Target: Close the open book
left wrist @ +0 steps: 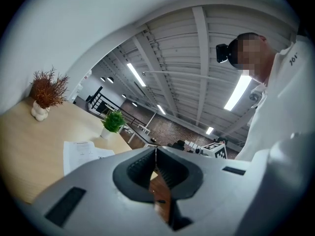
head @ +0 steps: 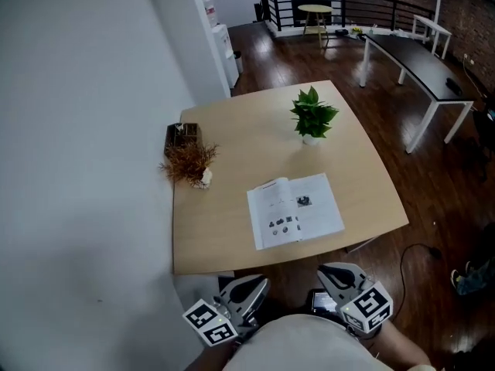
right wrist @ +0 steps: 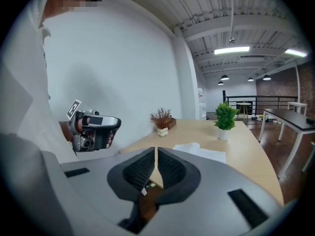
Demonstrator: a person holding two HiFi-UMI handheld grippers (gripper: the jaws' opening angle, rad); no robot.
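The open book lies flat with its white pages up, near the front edge of the light wooden table. It also shows in the left gripper view as the book and in the right gripper view as the book. My left gripper and right gripper hang below the table's near edge, close to my body and short of the book. The left gripper has its jaws together with nothing in them. The right gripper is likewise shut and empty, and that view also catches the left gripper.
A green potted plant stands at the back of the table. A dried brown plant sits at its left edge, against the white wall. A dark long desk and a round stool stand beyond. A cable lies on the floor at right.
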